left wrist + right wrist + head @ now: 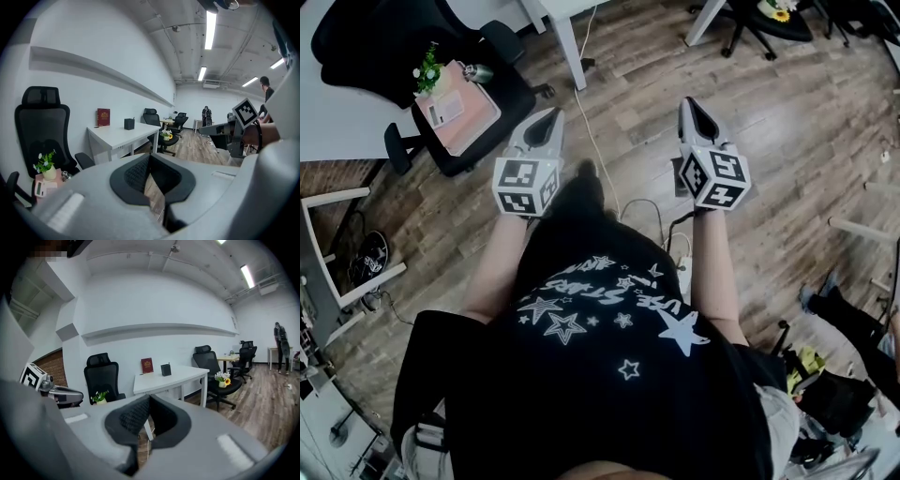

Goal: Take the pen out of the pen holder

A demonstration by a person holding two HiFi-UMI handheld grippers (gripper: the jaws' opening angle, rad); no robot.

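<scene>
Person's black star-printed shirt (600, 375) fills the foreground. Grey left gripper (551, 116) and grey right gripper (686, 103) are held level over the wood-plank floor (787, 122). Both jaw pairs are pressed together with nothing between them. Black square pen holder (165, 370) stands on the white desk (183, 376), well apart from both grippers. A thin dark pen (168, 364) protrudes from it.
</scene>
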